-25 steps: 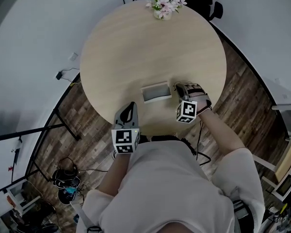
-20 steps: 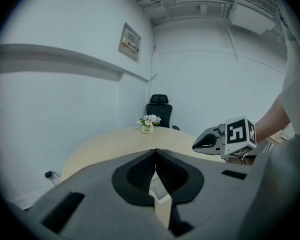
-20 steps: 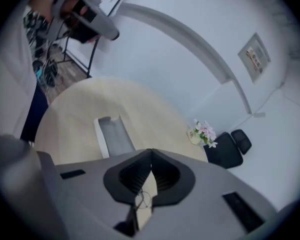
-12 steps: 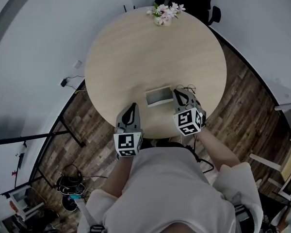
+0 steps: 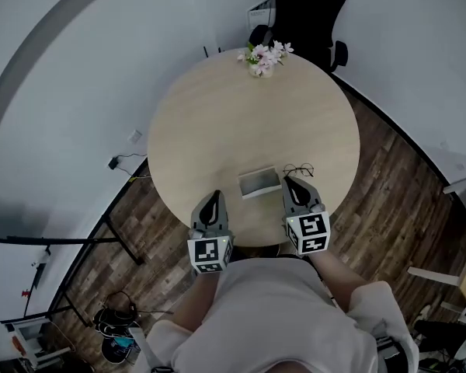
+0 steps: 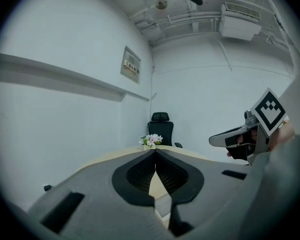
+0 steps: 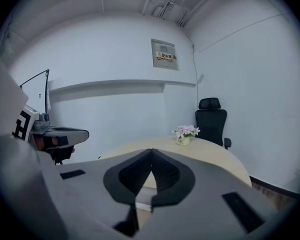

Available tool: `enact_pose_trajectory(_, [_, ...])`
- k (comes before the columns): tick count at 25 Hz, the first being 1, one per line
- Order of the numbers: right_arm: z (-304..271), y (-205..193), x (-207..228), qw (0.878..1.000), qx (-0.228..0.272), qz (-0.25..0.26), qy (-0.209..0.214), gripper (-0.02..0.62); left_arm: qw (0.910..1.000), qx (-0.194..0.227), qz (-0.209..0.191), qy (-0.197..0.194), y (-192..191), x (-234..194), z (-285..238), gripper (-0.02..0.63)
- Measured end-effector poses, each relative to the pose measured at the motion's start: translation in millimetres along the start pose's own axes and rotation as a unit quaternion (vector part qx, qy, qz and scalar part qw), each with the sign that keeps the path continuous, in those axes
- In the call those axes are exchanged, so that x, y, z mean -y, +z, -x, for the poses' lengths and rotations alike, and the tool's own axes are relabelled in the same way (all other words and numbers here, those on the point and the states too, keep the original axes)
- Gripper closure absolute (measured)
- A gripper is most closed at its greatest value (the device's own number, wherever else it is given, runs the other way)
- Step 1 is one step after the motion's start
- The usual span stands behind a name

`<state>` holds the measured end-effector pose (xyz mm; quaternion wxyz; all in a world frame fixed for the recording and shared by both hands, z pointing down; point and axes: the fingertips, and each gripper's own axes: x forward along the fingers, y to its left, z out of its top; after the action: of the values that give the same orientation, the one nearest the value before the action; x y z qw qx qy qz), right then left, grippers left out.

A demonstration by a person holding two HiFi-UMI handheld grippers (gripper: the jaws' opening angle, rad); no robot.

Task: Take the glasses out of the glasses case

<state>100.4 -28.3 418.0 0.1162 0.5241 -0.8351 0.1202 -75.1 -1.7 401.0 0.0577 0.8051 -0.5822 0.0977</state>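
Glasses (image 5: 298,169) lying just right of case (image 5: 259,183).
Left gripper (image 5: 214,197), right gripper (image 5: 290,182) hovering near side; jaws closed together, holding nothing.

My head camera looks steeply down on the worktop (image 5: 248,123). The cameras on my left tongs (image 5: 214,196) and right tongs (image 5: 289,182) both face the flowers (image 5: 262,55) across it.

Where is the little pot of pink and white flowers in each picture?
Head view: the small pot of pink and white flowers stands near the top middle, at the far edge of the round wooden table.
Left gripper view: the flowers sit in the middle of the picture.
Right gripper view: the flowers sit right of the middle.
Shared landmark: the black office chair just behind the flowers.
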Motion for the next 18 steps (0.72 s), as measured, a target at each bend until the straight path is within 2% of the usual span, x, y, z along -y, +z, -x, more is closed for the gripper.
enact_pose_trajectory(6, [18.5, 11.4, 6.4, 1.0, 0.018, -0.014, -0.014, 0.583, 0.9996, 0.028, -0.004, 0.004, 22.0, -2.9, 7.8, 0.598])
enact_pose_trajectory(18, [43.6, 29.1, 1.4, 0.998, 0.057, -0.027, -0.029, 0.583, 0.9987, 0.048, 0.002, 0.013, 36.7, 3.7, 16.5, 0.598])
